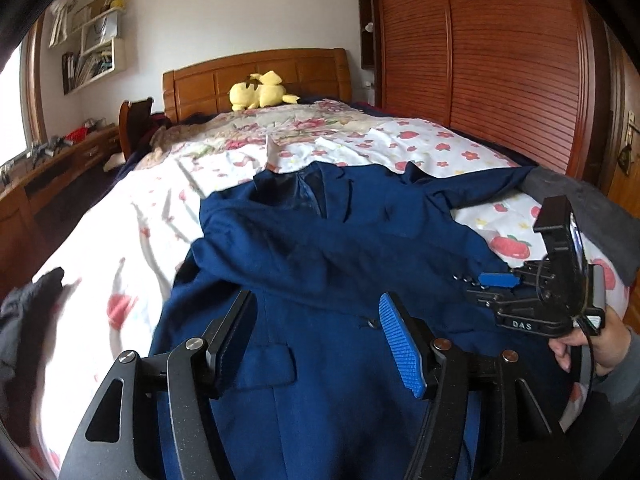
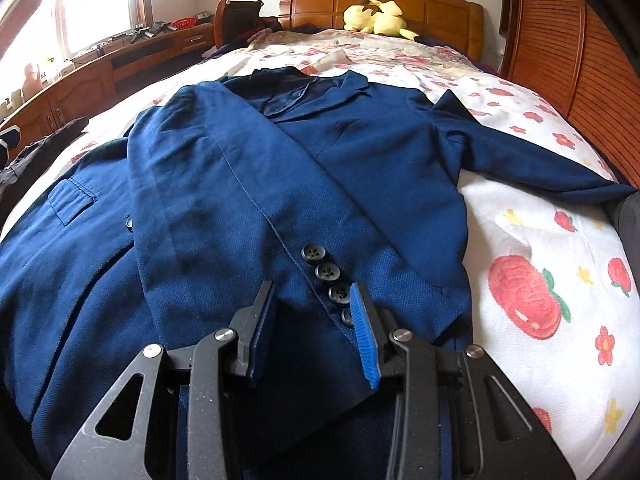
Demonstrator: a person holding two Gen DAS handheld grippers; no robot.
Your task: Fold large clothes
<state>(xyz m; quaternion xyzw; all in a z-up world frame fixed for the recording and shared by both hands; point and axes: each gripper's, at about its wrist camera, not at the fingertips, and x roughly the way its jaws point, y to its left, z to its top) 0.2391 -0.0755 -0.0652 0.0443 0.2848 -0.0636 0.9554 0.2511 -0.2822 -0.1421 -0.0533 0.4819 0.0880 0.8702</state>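
Jacket [image 2: 248,184]: navy blue blazer lying face up on the bed, collar toward the headboard, hem toward the cameras.
Folded sleeve [image 2: 224,200]: one sleeve lies diagonally across the chest, its cuff with a row of dark buttons [image 2: 328,270] ending near the lower front.
Other sleeve [image 2: 532,160]: stretched out sideways over the sheet, toward the wardrobe side.
Pocket flap [image 1: 266,364]: visible on the lower front panel, with a buttonhole just above it.
Left gripper [image 1: 316,340]: jaws spread wide above the lower front of the jacket; no cloth between the pads.
Right gripper [image 2: 314,320]: jaws partly apart at the cuff of the folded sleeve, one on each side of the cuff; the lowest button sits beside the blue pad. Whether the pads press the cloth, I cannot tell.
Right hand [image 1: 580,344]: seen in the left wrist view, holding the gripper's handle at the jacket's right edge.
Bed sheet [image 2: 532,240]: white with red flowers and strawberries, rumpled beside the jacket.
Plush toy [image 1: 260,92]: yellow, resting against the wooden headboard [image 1: 256,76].
Wardrobe [image 1: 500,52]: slatted wooden doors along the far side of the bed.
Dark garment [image 1: 24,312]: bunched at the bed's edge, apart from the jacket.
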